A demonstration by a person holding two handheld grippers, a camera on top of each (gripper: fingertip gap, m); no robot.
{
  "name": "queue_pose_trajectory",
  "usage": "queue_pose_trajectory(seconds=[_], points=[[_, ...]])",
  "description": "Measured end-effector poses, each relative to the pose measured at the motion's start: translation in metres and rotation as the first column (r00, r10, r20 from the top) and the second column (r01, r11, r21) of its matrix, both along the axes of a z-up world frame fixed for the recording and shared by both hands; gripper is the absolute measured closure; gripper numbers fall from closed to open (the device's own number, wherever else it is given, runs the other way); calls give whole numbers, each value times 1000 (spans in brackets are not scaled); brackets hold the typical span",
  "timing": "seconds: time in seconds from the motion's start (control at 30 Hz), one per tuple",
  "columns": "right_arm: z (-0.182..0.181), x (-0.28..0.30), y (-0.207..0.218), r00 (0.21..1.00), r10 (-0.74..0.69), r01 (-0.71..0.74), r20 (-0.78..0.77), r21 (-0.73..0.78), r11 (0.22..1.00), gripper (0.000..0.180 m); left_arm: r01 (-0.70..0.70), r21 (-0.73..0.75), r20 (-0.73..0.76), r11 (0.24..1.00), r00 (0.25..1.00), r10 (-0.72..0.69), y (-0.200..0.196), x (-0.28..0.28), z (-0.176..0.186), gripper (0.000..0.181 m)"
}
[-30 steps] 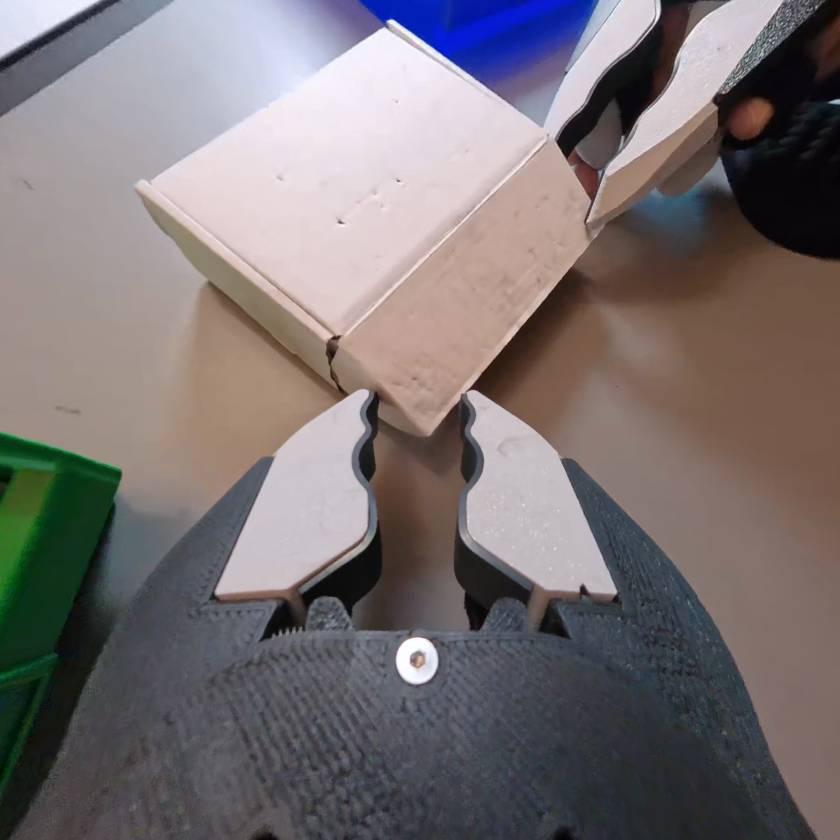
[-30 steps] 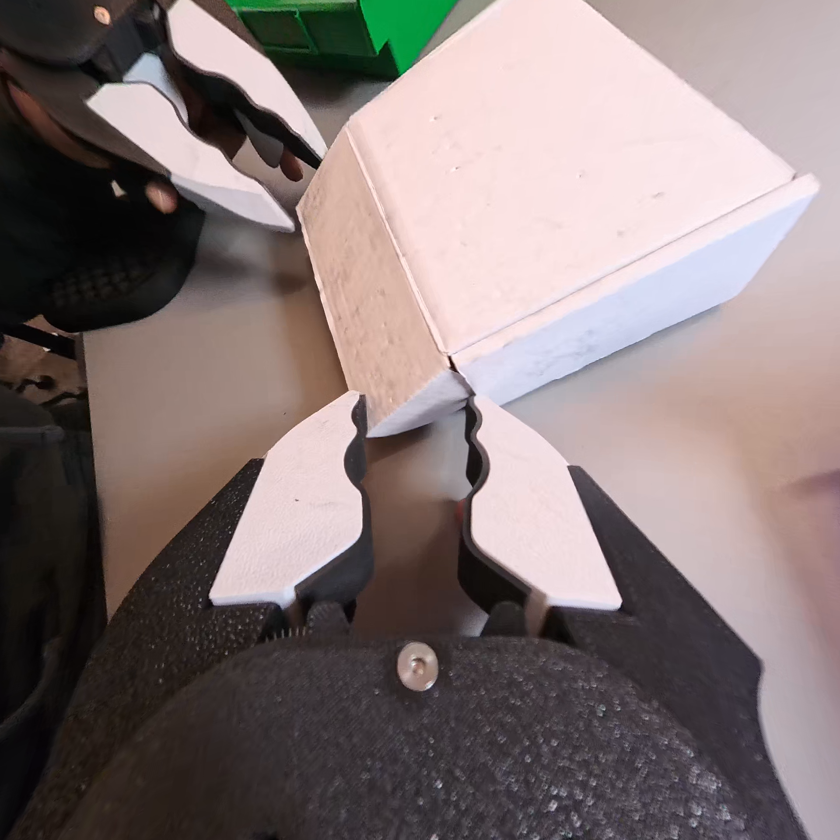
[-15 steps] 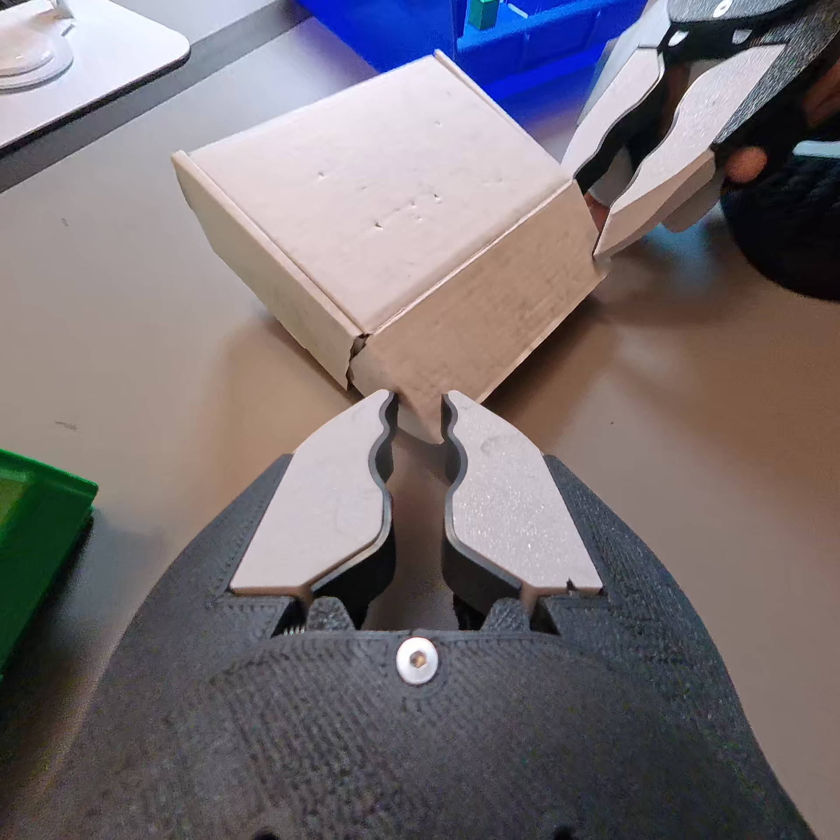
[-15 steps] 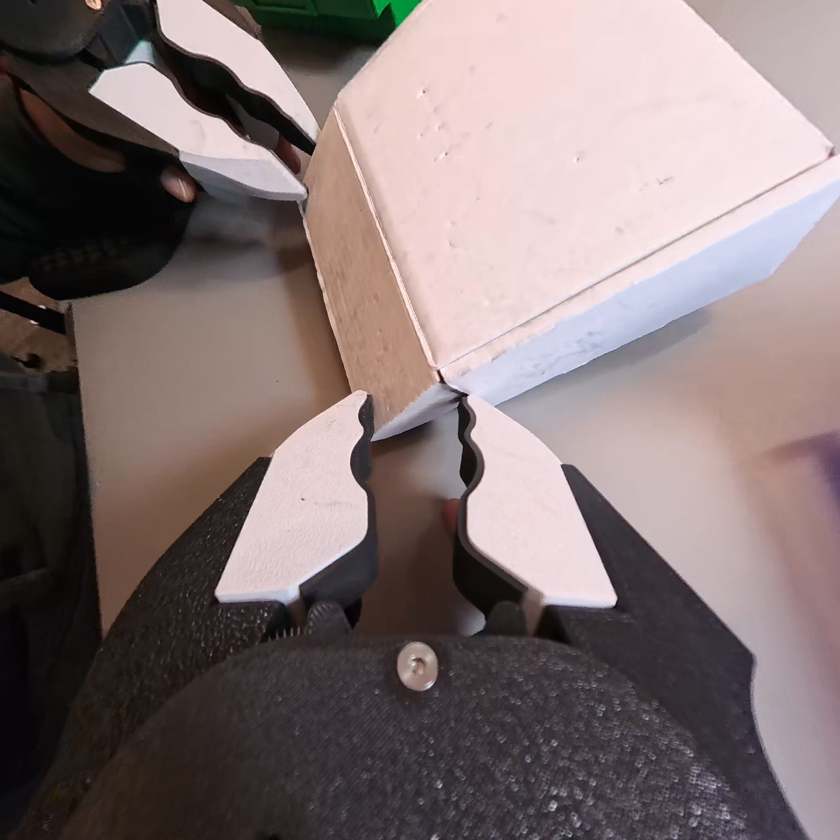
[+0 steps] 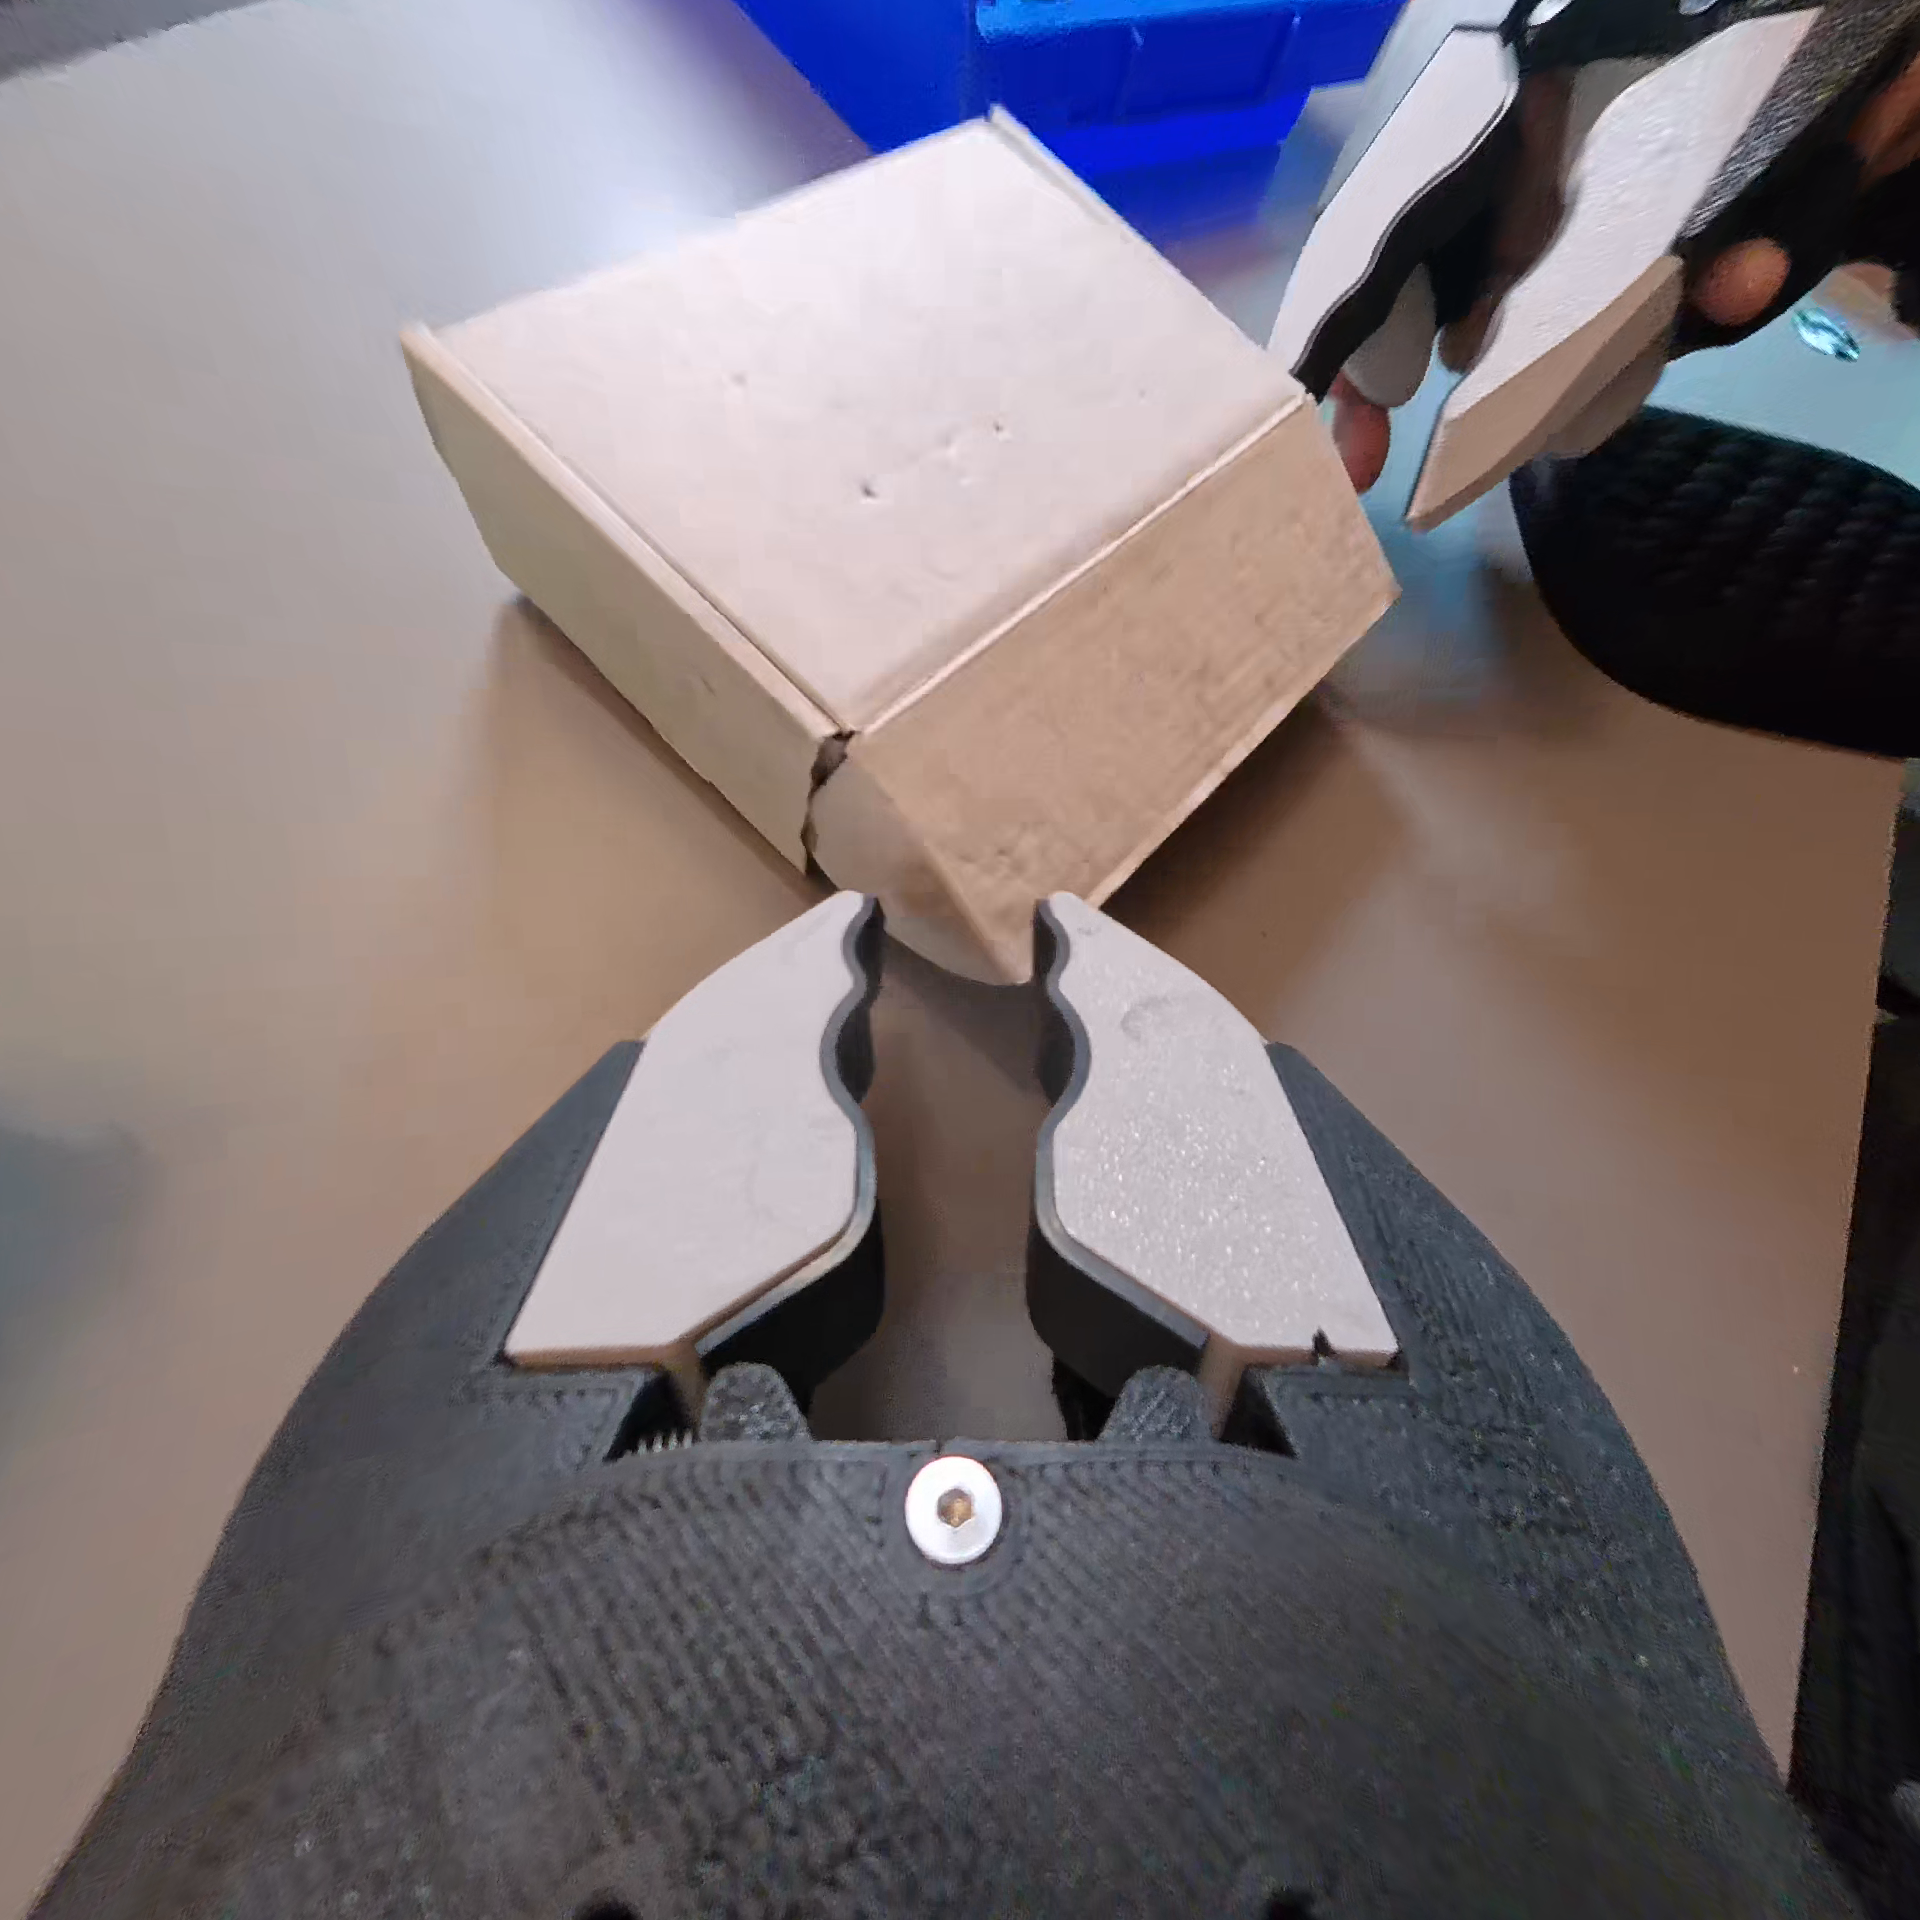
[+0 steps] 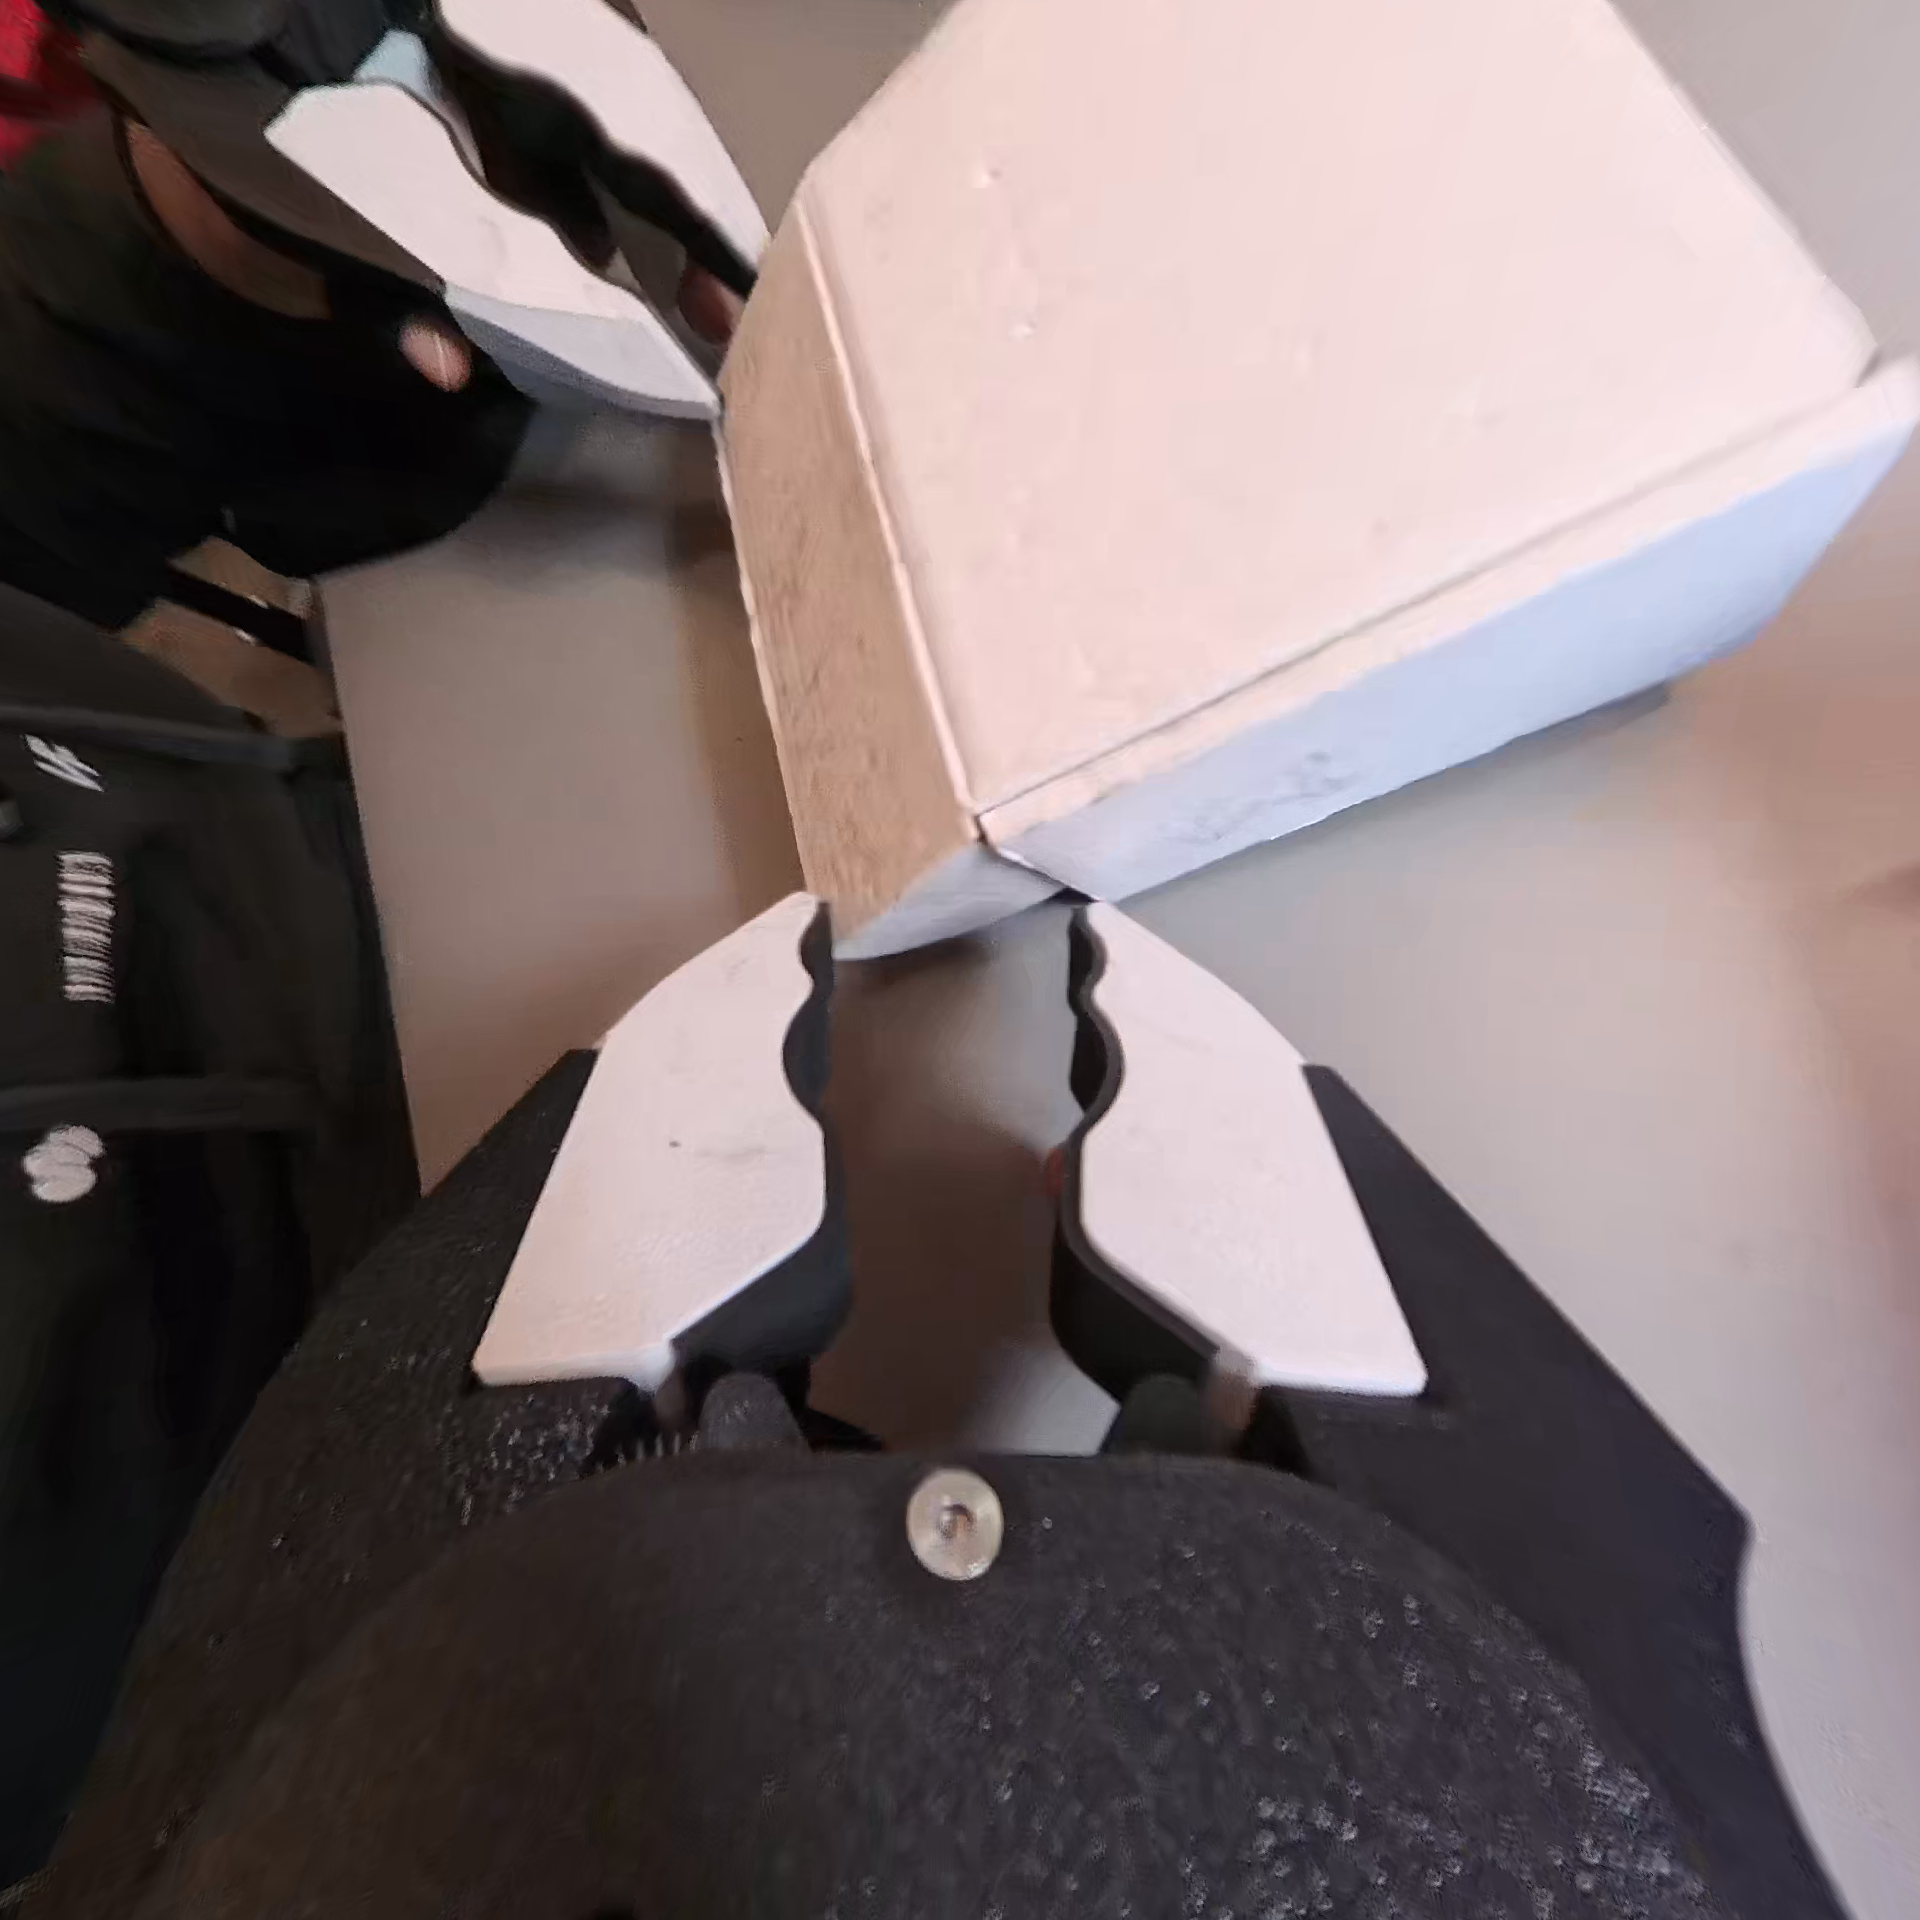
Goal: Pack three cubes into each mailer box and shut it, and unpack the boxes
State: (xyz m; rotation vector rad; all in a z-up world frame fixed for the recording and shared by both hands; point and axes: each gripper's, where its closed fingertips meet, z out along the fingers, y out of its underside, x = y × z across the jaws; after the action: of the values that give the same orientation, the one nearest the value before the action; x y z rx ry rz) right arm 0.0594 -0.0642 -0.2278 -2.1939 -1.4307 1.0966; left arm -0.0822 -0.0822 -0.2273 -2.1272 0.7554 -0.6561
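The closed white cardboard mailer box [image 6: 1299, 416] hides its contents; the blue plastic bin [image 5: 1091, 83] is cut off.

You have white printed marks on a black garment [image 6: 125, 935] at the left edge of the right wrist view: a vertical strip of lettering, a small mark above it, a round emblem below. The blur leaves none of it legible.
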Motion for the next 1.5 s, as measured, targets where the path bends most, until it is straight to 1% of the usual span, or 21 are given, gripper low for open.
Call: queue_pose_trajectory(seconds=[0.03,0.1,0.17,0.23,0.3,0.33,0.37,0.47,0.57,0.63,0.73,0.87,1.1,1.2,1.47,1.5], points=[[7,3,7,1000,4,-5,15,51,999,130,-16,13,5,1000,1000,16,2,-1,2,149],[31,3,29,999,-18,12,29,189,982,122,-26,1,22,1000,999,26,5,-1,2,145],[55,-5,52,999,-22,3,48,363,932,112,-27,-22,49,999,998,28,6,2,1,143],[63,-23,64,992,27,-82,124,467,881,95,-18,-43,73,999,997,21,6,7,3,142],[51,-40,74,963,91,-213,255,510,834,80,-19,-47,74,999,997,22,6,10,3,144],[42,-47,78,939,129,-282,319,499,819,72,-19,-49,75,999,997,23,6,11,3,144],[33,-54,79,917,171,-333,359,458,824,68,-20,-54,78,998,997,24,5,13,3,145],[13,-67,81,849,272,-452,454,353,819,61,-39,-58,66,998,997,43,8,14,1,146],[4,-71,69,803,363,-514,473,240,824,63,-68,-51,35,996,997,70,12,11,-3,149],[-1,-73,66,799,362,-511,480,224,830,61,-80,-57,29,995,996,82,13,11,-5,149],[-1,-72,66,816,353,-488,457,220,845,61,-85,-56,22,995,996,87,15,11,-4,151],[-5,-71,66,833,361,-461,420,164,872,61,-90,-54,17,994,996,92,16,12,-1,153],[-9,-70,65,824,390,-462,410,90,882,61,-111,-13,-18,994,994,110,15,11,3,158],[-10,-70,65,823,395,-463,407,79,883,60,-120,-28,-2,992,993,120,15,11,4,159],[-10,-70,64,826,397,-463,399,78,883,61,-125,-31,36,992,991,126,23,9,5,147],[-10,-70,64,827,397,-463,399,80,883,61,-121,-38,45,992,991,123,24,11,5,149]])
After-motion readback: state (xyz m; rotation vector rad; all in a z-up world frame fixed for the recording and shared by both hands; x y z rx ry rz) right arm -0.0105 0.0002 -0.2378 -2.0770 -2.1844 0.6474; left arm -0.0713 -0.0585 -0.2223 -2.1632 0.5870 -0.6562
